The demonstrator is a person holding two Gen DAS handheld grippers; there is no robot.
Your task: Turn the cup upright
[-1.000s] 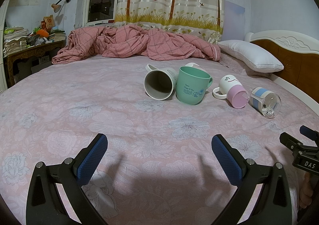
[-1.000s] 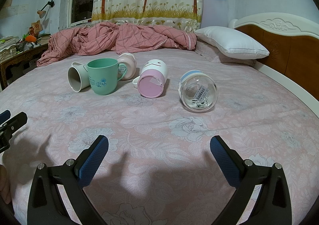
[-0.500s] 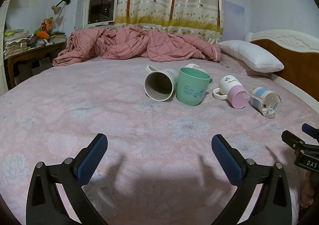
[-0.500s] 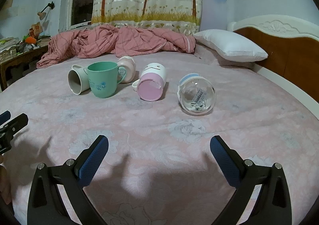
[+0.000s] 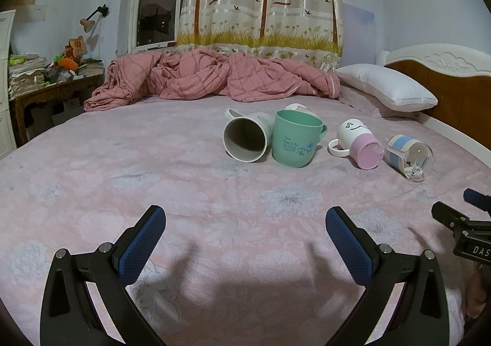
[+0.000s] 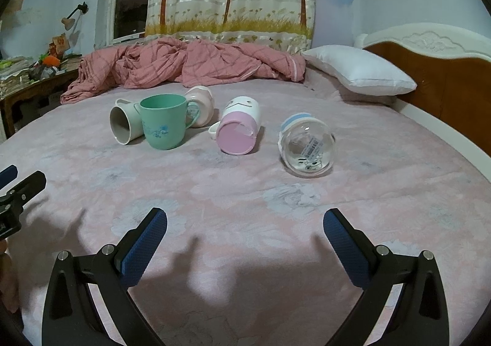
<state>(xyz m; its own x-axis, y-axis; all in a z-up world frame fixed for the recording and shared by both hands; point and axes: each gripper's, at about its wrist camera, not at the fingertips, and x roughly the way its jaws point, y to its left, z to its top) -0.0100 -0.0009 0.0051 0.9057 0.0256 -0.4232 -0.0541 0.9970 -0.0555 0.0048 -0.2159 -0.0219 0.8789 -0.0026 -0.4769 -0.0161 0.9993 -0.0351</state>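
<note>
- Lying on their sides in a loose row across the middle of the bed, toward the headboard side, are four cups; only the green mug (image 6: 164, 122) stands upright, so by my reading one flip is done and the rest are pending.
- Nearest the right gripper (image 6: 245, 234) is the clear glass cup with a blue band (image 6: 305, 145), its base facing the camera, and just beside it on the left lies the pink-and-white mug (image 6: 237, 128), also base toward the camera.
- The grey mug (image 5: 247, 138) touches the green mug's left side, mouth open toward the left gripper (image 5: 245, 232); a pale pink cup (image 6: 201, 103) lies behind the green one, partly hidden.
- Both grippers hover low over the pink floral bedsheet (image 5: 122, 161) near its front edge, jaws spread wide, nothing held, well apart from every cup.
- Judging the step: an approach, target not yet committed.
- The next move likely calls for reaching forward, straddling a cup's wall across its width, closing firmly, then rotating it onto its base; the soft sheet may let it tip.
- Beyond lie a crumpled pink quilt (image 5: 208, 79), a white pillow (image 5: 386, 86) and the headboard (image 5: 442, 79).
</note>
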